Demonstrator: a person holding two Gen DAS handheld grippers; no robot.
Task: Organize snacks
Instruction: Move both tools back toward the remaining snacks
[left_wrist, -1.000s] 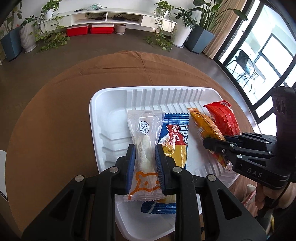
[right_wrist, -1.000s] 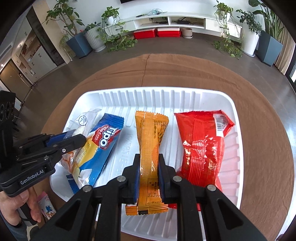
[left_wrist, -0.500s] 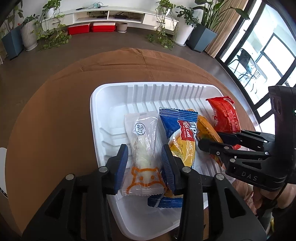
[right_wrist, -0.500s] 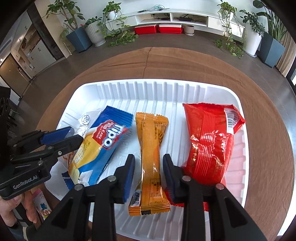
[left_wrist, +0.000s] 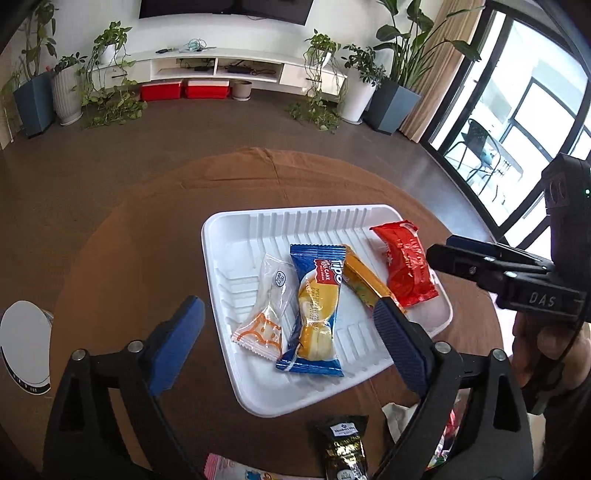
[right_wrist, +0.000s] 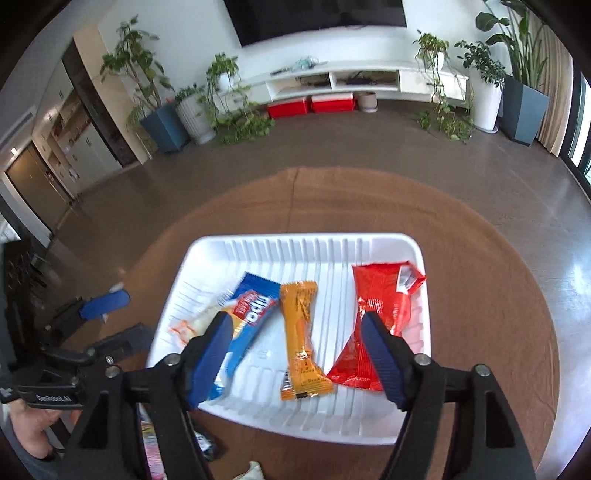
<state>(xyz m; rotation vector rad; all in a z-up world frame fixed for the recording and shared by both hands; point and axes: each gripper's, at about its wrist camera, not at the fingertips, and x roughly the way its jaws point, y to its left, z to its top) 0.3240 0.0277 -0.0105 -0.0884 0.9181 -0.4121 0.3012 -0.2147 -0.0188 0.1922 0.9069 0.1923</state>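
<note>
in the left wrist view the left claw's blue pad covers the near end of the long orange snack wrapper; a black-and-gold snack packet and a pink packet on the tabletop run off the bottom edge, their print too small to read; the right wrist view is motion-blurred around the clear plastic snack packet

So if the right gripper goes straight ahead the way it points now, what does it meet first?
Probably the orange snack bar lying in the white tray. It sits between the fingers of the right gripper, whose jaws are opening and hold nothing. Depth is uncertain.
</note>
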